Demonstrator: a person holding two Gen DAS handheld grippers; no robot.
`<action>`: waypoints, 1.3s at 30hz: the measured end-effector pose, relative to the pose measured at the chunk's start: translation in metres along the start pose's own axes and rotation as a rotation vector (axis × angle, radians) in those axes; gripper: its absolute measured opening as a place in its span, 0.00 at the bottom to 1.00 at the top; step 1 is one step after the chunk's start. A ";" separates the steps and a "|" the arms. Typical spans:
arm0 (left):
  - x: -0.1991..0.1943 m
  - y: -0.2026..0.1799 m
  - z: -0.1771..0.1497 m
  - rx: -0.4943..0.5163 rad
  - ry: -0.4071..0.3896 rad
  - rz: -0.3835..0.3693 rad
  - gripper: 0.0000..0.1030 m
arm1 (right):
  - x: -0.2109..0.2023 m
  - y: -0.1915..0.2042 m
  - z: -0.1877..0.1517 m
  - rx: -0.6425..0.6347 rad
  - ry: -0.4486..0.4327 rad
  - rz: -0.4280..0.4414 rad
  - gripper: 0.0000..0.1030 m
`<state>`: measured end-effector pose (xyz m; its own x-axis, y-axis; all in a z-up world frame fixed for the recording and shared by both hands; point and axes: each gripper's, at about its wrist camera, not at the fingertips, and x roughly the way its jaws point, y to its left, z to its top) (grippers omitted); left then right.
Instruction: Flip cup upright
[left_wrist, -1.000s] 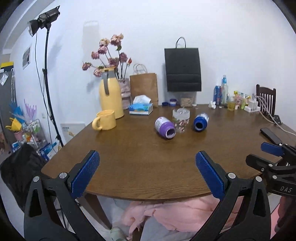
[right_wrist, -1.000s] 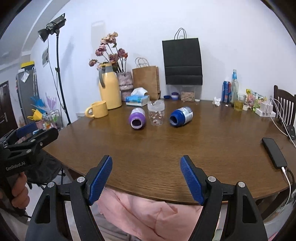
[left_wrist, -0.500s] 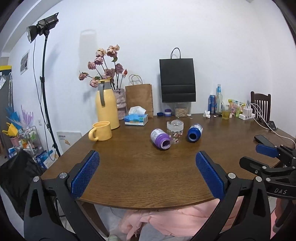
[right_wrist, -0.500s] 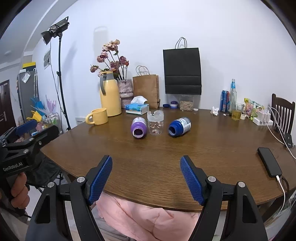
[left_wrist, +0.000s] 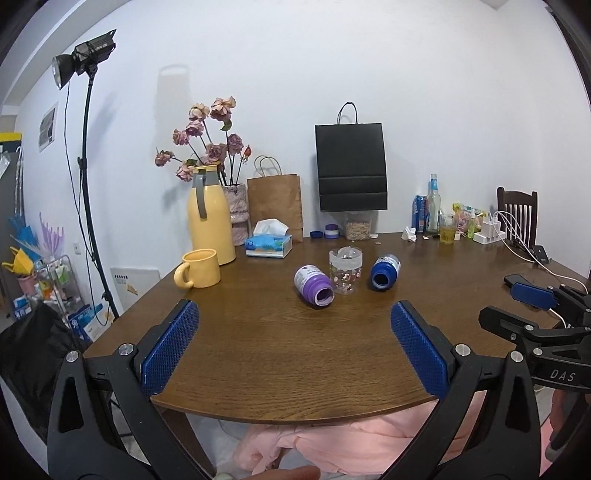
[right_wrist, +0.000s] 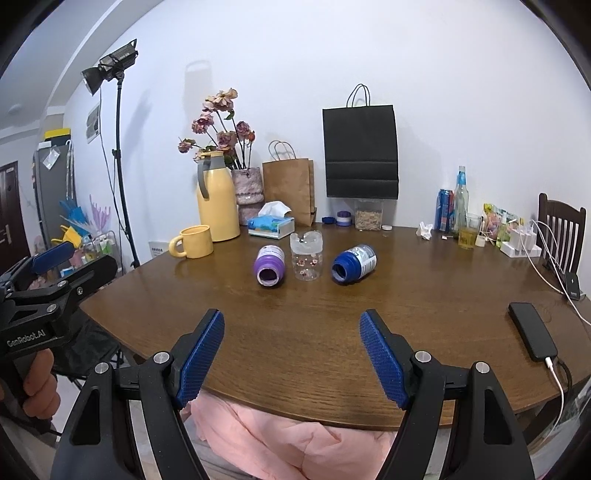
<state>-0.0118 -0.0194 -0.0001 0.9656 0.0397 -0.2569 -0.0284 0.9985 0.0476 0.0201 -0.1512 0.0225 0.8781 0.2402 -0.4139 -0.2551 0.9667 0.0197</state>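
Note:
A clear cup with a flower print (left_wrist: 345, 270) (right_wrist: 306, 260) stands upside down in the middle of the brown table (left_wrist: 295, 350). A purple bottle (left_wrist: 314, 285) (right_wrist: 269, 265) lies on its side to its left, a blue bottle (left_wrist: 385, 272) (right_wrist: 354, 263) to its right. My left gripper (left_wrist: 293, 349) is open and empty over the table's near edge, well short of the cup. My right gripper (right_wrist: 291, 360) is open and empty, also at the near edge. Each gripper shows at the side of the other's view.
A yellow mug (left_wrist: 199, 273) and yellow jug (left_wrist: 209, 216) stand at the left. A tissue box (left_wrist: 269, 244), paper bags, flowers and bottles line the back. A phone (right_wrist: 532, 336) with cable lies at the right edge. Pink cloth lies below the table edge.
Both grippers have tilted up and moved slightly, so the table sits lower in both views. The cup and bottles have not moved. Both grippers stay open.

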 end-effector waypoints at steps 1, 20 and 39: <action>0.000 0.001 0.000 -0.004 0.002 0.001 1.00 | 0.000 0.000 0.000 0.000 -0.001 0.000 0.78; 0.003 0.008 -0.001 -0.026 0.028 -0.006 1.00 | 0.007 -0.002 -0.002 0.011 0.020 0.012 0.78; 0.004 0.009 -0.004 -0.026 0.039 -0.006 1.00 | 0.009 -0.003 -0.004 0.018 0.033 0.013 0.78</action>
<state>-0.0094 -0.0102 -0.0042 0.9550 0.0343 -0.2946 -0.0294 0.9993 0.0212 0.0270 -0.1528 0.0151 0.8608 0.2504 -0.4431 -0.2593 0.9649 0.0416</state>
